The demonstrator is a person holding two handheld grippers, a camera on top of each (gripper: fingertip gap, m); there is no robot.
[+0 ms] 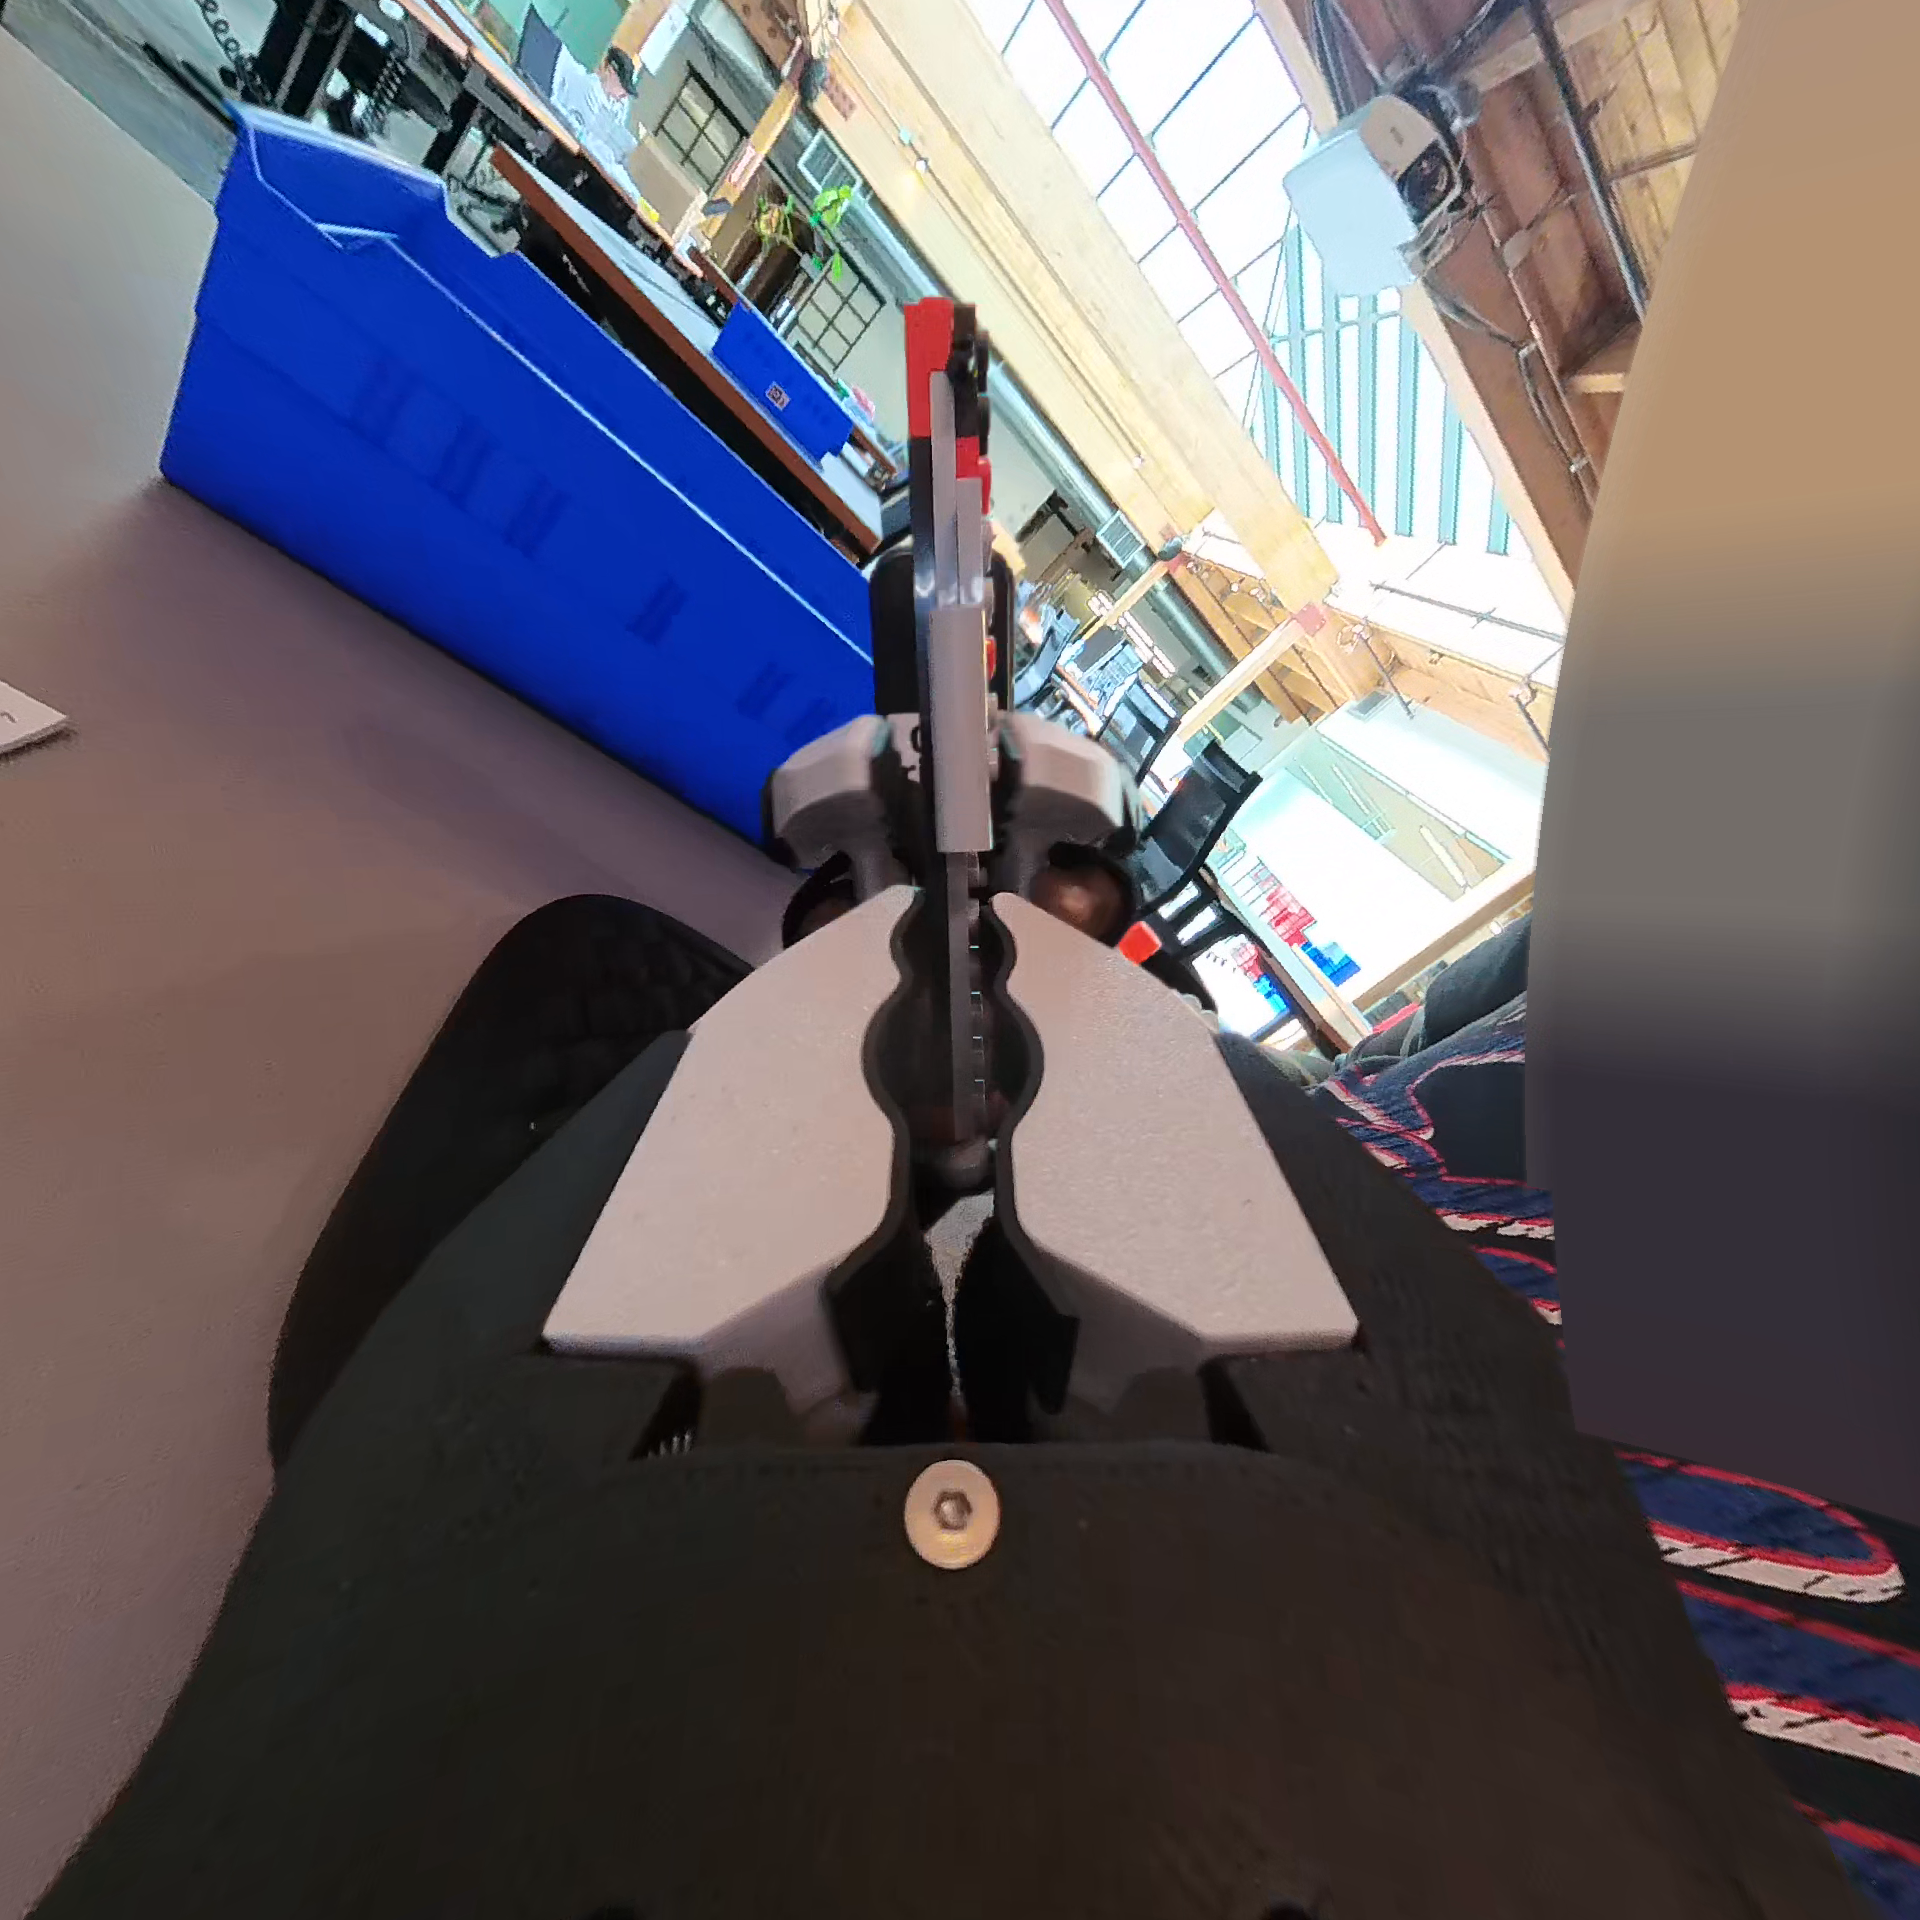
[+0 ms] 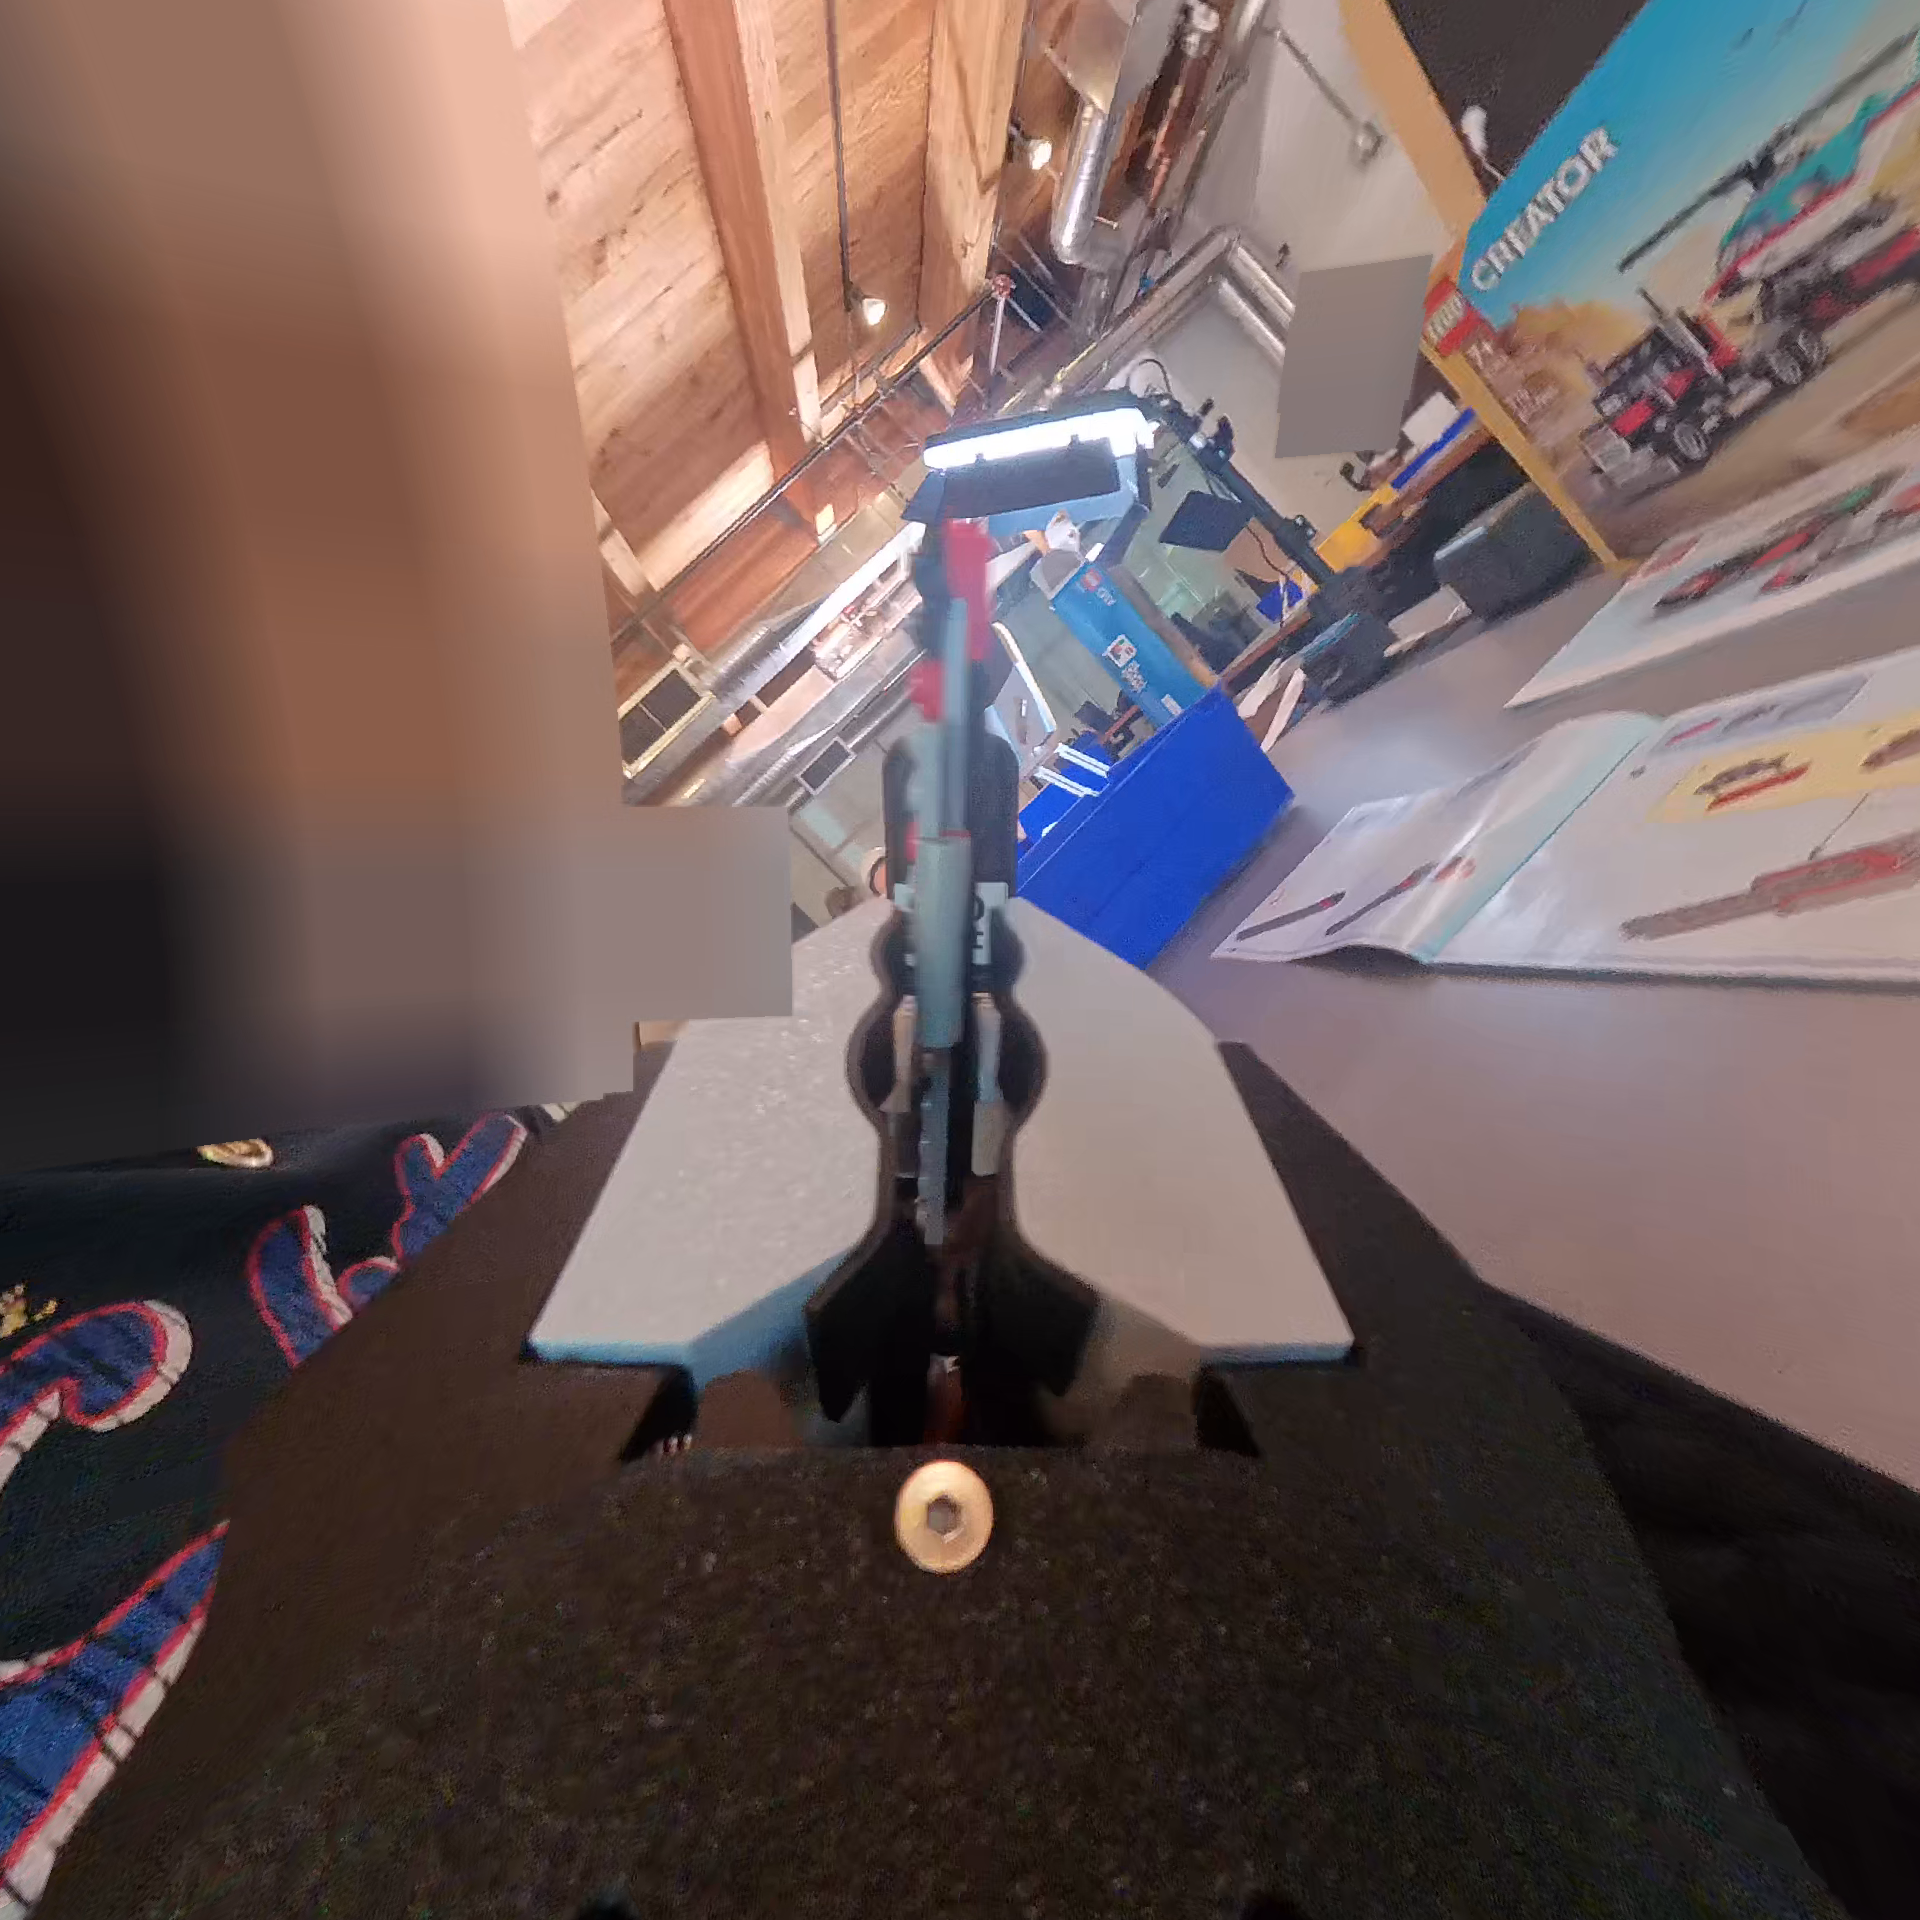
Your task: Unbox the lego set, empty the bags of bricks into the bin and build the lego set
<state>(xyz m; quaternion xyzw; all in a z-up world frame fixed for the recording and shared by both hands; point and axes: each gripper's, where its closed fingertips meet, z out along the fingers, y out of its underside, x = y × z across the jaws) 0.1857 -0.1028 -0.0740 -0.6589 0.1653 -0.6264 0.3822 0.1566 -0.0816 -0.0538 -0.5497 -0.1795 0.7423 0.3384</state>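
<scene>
A long, thin lego assembly (image 1: 956,623) of grey, black and red bricks is seen edge-on and held up off the table. My left gripper (image 1: 951,914) is shut on its near end. My right gripper (image 1: 940,769) shows farther along in the left wrist view, its grey fingers closed on the same assembly. In the right wrist view my right gripper (image 2: 948,914) is shut on the assembly (image 2: 951,665), which sticks out forward. The blue bin (image 1: 499,488) stands on the grey table (image 1: 260,831) behind and to the left, and shows again in the right wrist view (image 2: 1153,831).
An open instruction booklet (image 2: 1621,831) lies on the table (image 2: 1455,1143) at right, with the lego box (image 2: 1714,281) standing behind it. A paper corner (image 1: 26,717) lies at far left. A person's dark patterned sweater (image 1: 1766,1558) is close behind both grippers.
</scene>
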